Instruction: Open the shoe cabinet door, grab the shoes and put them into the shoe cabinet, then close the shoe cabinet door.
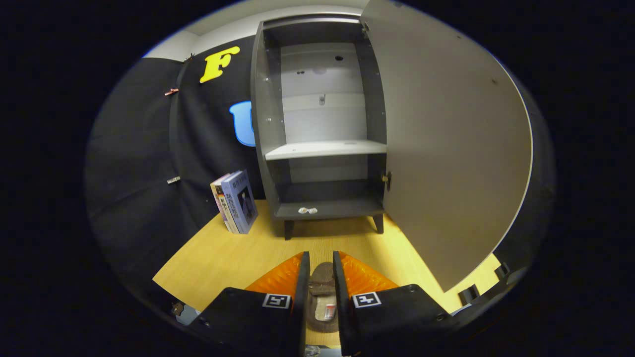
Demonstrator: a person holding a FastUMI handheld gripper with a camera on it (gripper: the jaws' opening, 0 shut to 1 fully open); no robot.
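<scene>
Carrying the shoe [321,292], pinched between the fingers of the gripper [320,277], toward the shoe cabinet [322,134] ahead: keep it level, clear of the open door [446,148], aiming for the bottom compartment.

Tool [320,263] clamps a shoe [321,292] before the open cabinet [321,148].

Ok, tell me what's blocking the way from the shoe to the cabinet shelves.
Nothing visible. The shoe sits between the jaws of the gripper, and bare floor runs ahead to the cabinet. Its door is swung open to one side; the books lean off to the other. Two small pale things lie on the bottom shelf.
</scene>
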